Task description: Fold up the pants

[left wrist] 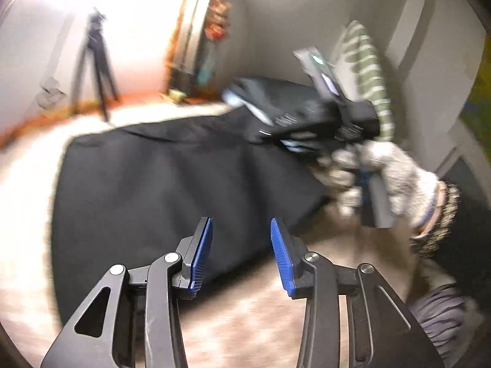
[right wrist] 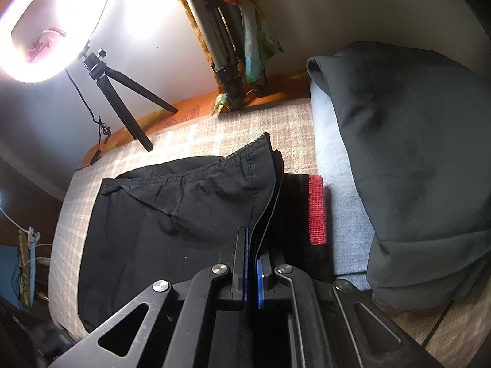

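The black pants (left wrist: pixel 172 184) lie spread on a checked beige surface (left wrist: pixel 233 316). My left gripper (left wrist: pixel 241 245) is open and empty, hovering just above the near edge of the pants. In the left wrist view the right gripper (left wrist: pixel 307 135) shows at the far right, held by a gloved hand, at the pants' far edge. In the right wrist view my right gripper (right wrist: pixel 251 245) is shut on the layered hem edge of the black pants (right wrist: pixel 172 214), with fabric pinched between the blue pads (right wrist: pixel 259 279). A red strip (right wrist: pixel 316 211) shows on black cloth beside it.
A ring light (right wrist: pixel 58 24) on a small tripod (right wrist: pixel 122 92) stands at the back left. A larger tripod (right wrist: pixel 224 61) leans at the back. Folded dark and light blue garments (right wrist: pixel 408 159) are stacked at the right. A striped cloth (left wrist: pixel 368 70) hangs behind.
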Demonstrator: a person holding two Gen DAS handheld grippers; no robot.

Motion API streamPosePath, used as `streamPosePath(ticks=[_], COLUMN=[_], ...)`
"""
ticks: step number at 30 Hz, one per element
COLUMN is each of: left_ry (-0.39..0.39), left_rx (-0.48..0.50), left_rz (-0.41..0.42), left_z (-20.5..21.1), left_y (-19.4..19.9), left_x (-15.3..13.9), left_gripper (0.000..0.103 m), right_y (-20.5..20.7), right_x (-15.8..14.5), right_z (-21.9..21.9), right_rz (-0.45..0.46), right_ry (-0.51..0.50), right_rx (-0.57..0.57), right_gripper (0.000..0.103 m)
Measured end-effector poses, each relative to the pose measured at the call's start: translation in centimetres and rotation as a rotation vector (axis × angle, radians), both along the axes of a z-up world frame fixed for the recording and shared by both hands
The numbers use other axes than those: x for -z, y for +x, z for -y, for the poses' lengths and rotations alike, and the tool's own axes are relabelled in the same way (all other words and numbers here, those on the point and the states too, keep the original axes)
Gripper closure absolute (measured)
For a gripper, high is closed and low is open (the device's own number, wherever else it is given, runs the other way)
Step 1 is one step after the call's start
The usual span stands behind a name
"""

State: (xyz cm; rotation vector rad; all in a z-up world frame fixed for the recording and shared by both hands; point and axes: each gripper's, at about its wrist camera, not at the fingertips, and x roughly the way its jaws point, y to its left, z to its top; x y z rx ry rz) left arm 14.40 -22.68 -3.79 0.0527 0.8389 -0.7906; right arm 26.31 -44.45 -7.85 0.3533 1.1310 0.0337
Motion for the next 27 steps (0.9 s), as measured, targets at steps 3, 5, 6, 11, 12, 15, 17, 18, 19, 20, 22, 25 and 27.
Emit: streamPosePath(ticks=[3,5,6,11,12,15,17,18,19,20,22,25,27], left_ry=[0.074,0.119,0.128,0.208,0.211,0.225,0.233,0.227,0.223,0.223,0.236,0.206,0.201], left_rx=[-0.088,-0.146,-0.168,-0.255,-0.266,-0.272,-0.285,-0.292,-0.301,-0.308,-0.327,-0.354,-0.353], left_rz=[0.04,0.042,0.024,-0.051,-0.065,-0.039,-0.028,-0.032,-0.035,-0.035,-0.033,-0.074,-0.08], left_z=[-2.5,-3.9,-4.7,-7.6,-8.0,-8.3,-8.6,-8.9,-9.2,-9.4,-9.9,-11.1,-11.5], left_y=[1.6,2.9,3.3,5.2,5.4,5.2,5.1,5.1,5.0,5.0,4.6,4.5,4.3], left_x=[0.5,1.5,2.1,5.5,6.0,6.3,6.3,6.3,6.3,6.2,6.1,6.3,6.4], left_gripper=[0.065,0.065,0.065,0.065,0.065,0.065,0.065,0.065,0.065,0.065,0.065,0.065,0.065], right_y=[-0.1,-0.2,-0.2,-0.2,-0.2,-0.3,-0.6,-0.7,-0.7,-0.8,-0.8,-0.4,0.2], right_x=[0.4,0.4,0.4,0.0,-0.2,-1.2,-2.2,-2.9,-3.4,-3.9,-5.1,-6.3,-6.4], right_z=[0.1,0.1,0.0,-0.6,-0.9,-1.7,-2.2,-2.4,-2.5,-2.8,-4.1,-7.4,-10.5], right_rz=[-0.001,0.002,0.004,0.002,0.002,0.012,0.037,0.05,0.061,0.075,0.112,0.154,0.163], right_ry=[-0.007,-0.007,-0.015,-0.1,-0.124,-0.248,-0.297,-0.301,-0.291,-0.277,-0.24,-0.181,-0.156], right_rx=[0.005,0.01,0.008,-0.005,-0.011,-0.024,-0.029,-0.022,-0.019,-0.02,-0.044,-0.141,-0.229], right_gripper=[0.102,0.102,0.102,0.096,0.091,0.063,0.062,0.062,0.062,0.062,0.062,0.068,0.07])
